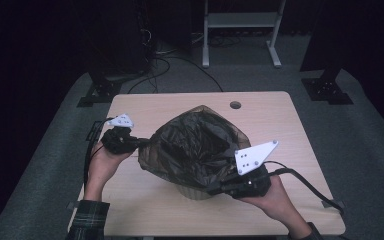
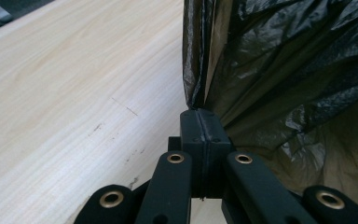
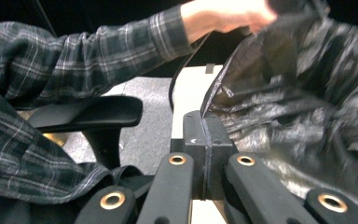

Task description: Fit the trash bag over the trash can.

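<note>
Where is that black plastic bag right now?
In the high view the black plastic bag sits mid-table over a small bin, stretched between the left gripper and the right gripper, each pinching its rim.

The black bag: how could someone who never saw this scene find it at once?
Look at the wooden table; the black bag stands at its middle, draped over a pale bin. It is thin, crinkled, glossy plastic with an open mouth, pinched at either side by the left hand-held gripper and the right one.
</note>
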